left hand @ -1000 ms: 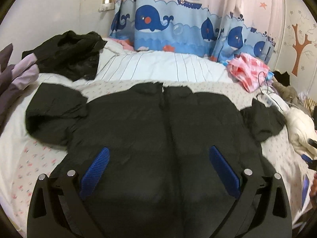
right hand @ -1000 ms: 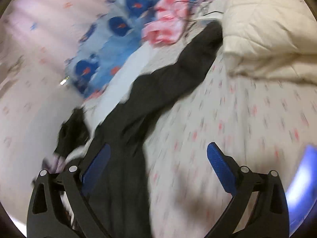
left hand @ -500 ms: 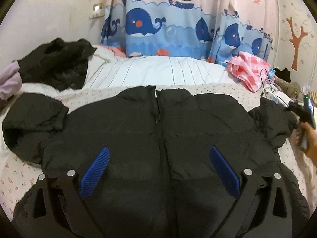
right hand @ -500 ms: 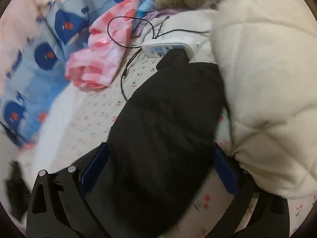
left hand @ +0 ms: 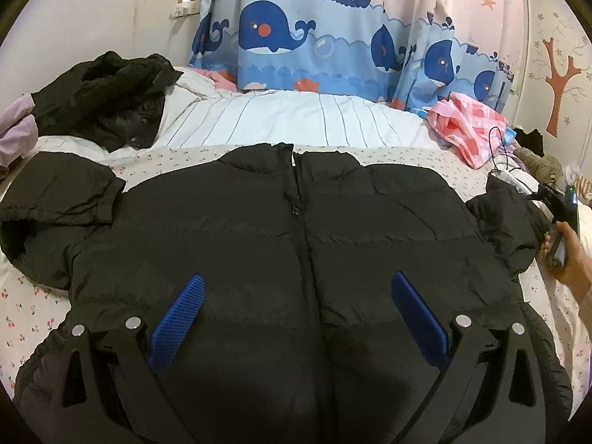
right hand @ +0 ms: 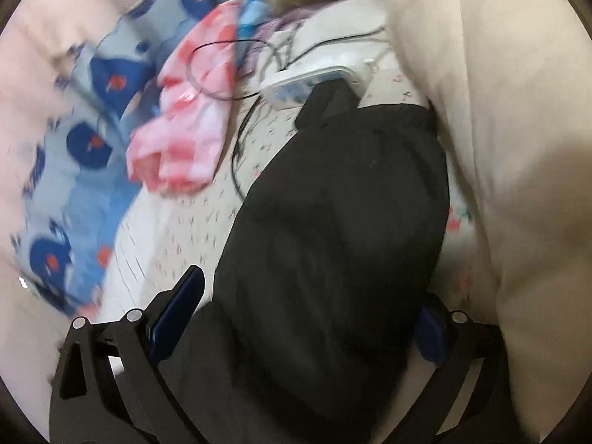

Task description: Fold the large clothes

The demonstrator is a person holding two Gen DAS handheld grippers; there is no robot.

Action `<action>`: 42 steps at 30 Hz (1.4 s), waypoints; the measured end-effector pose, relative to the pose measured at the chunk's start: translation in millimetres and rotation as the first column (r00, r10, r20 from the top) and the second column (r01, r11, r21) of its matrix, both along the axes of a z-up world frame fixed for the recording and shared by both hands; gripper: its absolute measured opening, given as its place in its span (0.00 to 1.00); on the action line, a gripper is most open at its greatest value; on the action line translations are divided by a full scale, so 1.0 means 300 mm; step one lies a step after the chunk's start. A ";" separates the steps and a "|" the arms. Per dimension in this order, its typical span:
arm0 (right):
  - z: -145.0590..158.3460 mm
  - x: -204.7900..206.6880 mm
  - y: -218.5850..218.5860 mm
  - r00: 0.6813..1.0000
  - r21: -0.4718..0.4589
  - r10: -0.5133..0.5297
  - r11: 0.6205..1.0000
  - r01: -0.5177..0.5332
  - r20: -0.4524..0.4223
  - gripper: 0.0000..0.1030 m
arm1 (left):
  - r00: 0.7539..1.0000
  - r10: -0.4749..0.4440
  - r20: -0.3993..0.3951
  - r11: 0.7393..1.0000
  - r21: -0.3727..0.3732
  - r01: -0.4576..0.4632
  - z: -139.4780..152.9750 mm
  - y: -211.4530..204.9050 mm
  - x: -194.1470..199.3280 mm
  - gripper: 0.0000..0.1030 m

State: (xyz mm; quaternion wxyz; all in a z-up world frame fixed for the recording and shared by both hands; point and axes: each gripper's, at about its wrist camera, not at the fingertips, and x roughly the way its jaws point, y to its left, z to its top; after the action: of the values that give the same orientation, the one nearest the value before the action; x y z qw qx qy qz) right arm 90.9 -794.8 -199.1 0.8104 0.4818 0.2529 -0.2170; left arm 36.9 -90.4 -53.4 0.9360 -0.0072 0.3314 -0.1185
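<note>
From the left wrist camera, the black puffer jacket (left hand: 296, 259) was lying flat and face up on the flowery bed sheet (left hand: 26, 307), zipped to the collar, both sleeves sticking out to the sides. So it looked spread out and ready, but I'd say no fold had been made yet, meaning sleeves and body were all left to do. The left gripper (left hand: 296, 318) hung over the jacket's lower front with its jaws wide apart, holding nothing. Way off to the side you could spot a hand (left hand: 566, 255) around the other tool. The right wrist camera was blurry, but the right gripper (right hand: 307, 318) was also spread wide, one finger on each side of the sleeve (right hand: 340, 222). It wasn't pinching it as far as I could tell. That sleeve was puffy and dark, running toward a white power strip (right hand: 296, 85), squeezed up against a cream quilted blanket (right hand: 499, 148), with a pink checked cloth (right hand: 185, 140) nearby.
</note>
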 end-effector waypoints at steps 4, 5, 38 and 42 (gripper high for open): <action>0.025 0.034 -0.026 0.994 0.029 0.080 0.996 -0.082 0.068 0.07 | 1.000 0.017 -0.013 1.000 -0.010 -0.017 -0.008 0.011 0.015 0.94; 0.047 0.022 -0.020 0.991 0.023 0.077 0.997 -0.080 0.107 0.07 | 1.000 0.022 -0.019 1.000 -0.012 -0.023 -0.012 0.014 0.020 0.94; 0.651 -0.261 0.414 0.889 -0.345 0.235 0.934 -0.095 0.393 0.05 | 0.995 0.064 0.080 0.995 0.068 -0.070 0.106 0.061 -0.024 0.94; 0.719 -0.187 0.570 0.850 -0.362 0.318 0.918 -0.165 0.420 0.05 | 0.992 0.079 0.097 0.995 0.060 -0.086 0.128 0.084 -0.034 0.94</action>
State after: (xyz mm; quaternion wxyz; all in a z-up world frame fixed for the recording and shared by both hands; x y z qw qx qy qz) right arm 34.7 -623.8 16.7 0.9340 0.3493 0.0704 -0.0260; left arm 26.7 -65.1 -15.1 0.9545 0.0149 0.2897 -0.0691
